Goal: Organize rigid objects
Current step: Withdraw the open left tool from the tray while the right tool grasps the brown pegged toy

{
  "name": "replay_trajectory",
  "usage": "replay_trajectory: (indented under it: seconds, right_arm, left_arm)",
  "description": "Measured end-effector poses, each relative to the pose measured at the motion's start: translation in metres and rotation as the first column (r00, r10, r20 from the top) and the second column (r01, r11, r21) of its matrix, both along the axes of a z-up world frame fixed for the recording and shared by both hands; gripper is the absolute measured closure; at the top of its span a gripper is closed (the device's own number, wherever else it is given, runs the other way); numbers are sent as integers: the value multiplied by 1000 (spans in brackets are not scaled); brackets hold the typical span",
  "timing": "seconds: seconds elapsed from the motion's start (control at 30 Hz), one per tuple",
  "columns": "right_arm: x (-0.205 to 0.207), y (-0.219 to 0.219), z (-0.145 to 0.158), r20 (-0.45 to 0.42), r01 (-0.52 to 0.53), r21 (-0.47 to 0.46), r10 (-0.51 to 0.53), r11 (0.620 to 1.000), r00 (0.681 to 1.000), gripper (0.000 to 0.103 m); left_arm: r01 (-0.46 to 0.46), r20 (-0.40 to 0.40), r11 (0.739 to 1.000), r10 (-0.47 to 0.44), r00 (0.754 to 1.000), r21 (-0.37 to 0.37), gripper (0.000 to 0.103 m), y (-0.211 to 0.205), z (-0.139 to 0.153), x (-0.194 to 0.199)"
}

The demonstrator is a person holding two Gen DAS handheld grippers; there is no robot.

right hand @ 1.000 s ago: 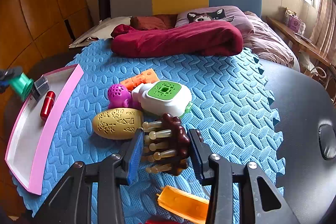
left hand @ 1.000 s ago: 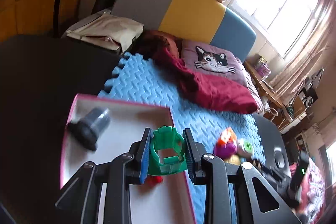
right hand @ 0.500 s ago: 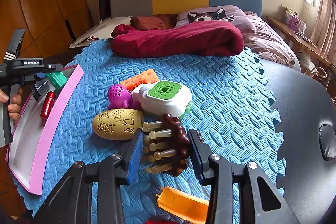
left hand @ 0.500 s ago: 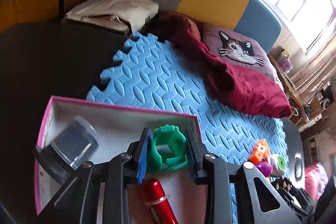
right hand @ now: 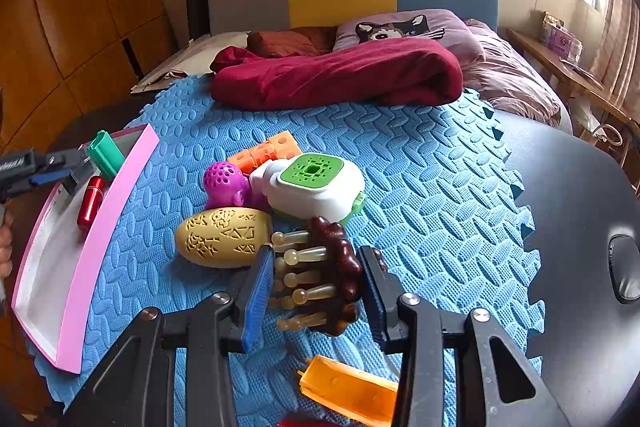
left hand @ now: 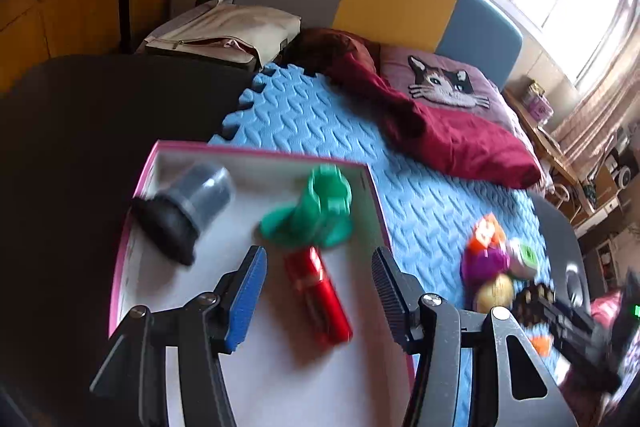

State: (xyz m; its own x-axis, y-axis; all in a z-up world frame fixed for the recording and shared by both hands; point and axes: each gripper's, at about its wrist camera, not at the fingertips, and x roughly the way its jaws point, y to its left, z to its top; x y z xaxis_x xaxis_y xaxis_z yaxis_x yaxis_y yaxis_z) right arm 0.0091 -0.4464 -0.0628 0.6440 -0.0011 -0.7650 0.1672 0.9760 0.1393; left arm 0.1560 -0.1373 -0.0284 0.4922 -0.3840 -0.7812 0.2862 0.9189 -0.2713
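Observation:
A pink-rimmed white tray (left hand: 260,155) sits at the left edge of the blue foam mat (left hand: 328,131). In it lie a green plastic piece (left hand: 310,209), a red cylinder (left hand: 318,297) and a grey cup with a black base (left hand: 188,207). My left gripper (left hand: 318,261) hangs over the tray with its jaws opening. The green piece lies free beyond the fingertips, and the red cylinder shows below the gap. My right gripper (right hand: 318,269) is shut on a brown pegged massage brush (right hand: 334,267) that rests on the mat.
Next to the brush lie a yellow egg-shaped toy (right hand: 224,237), a purple ball (right hand: 224,183), a white box with a green lid (right hand: 316,187) and an orange block (right hand: 266,151). An orange piece (right hand: 344,387) lies near me. A red blanket (right hand: 340,75) bounds the mat's far side.
My left gripper has spread its jaws and let go of the green piece, which now lies in the tray. The right gripper and the brush have not moved.

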Motion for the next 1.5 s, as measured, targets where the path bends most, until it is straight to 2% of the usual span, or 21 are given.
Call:
replay_trajectory:
  seconds: [0.3, 0.63, 0.87, 1.07, 1.5]
  right_arm:
    - [0, 0, 0, 3, 4, 3, -4, 1000, 1000, 61]
    - [0, 2, -1, -3, 5, -20, -5, 1000, 1000, 61]
    - [-2, 8, 0, 6, 10, -86, -9, 996, 1000, 61]
    - [-3, 4, 0, 6, 27, -87, -27, 996, 1000, 61]
    - [-4, 1, 1, -7, 59, -71, -59, 996, 998, 61]
  left_arm:
    - [79, 36, 991, -83, 996, 106, 46, 6, -3, -71]
    - [30, 84, 983, -46, 995, 183, 34, 19, -3, -107]
    - [9, 113, 982, -31, 993, 188, 33, 27, 3, -118]
    - [-8, 133, 983, -17, 991, 183, 32, 35, 8, -123]
    - [-55, 126, 984, 33, 991, 170, 31, 62, 4, -122]
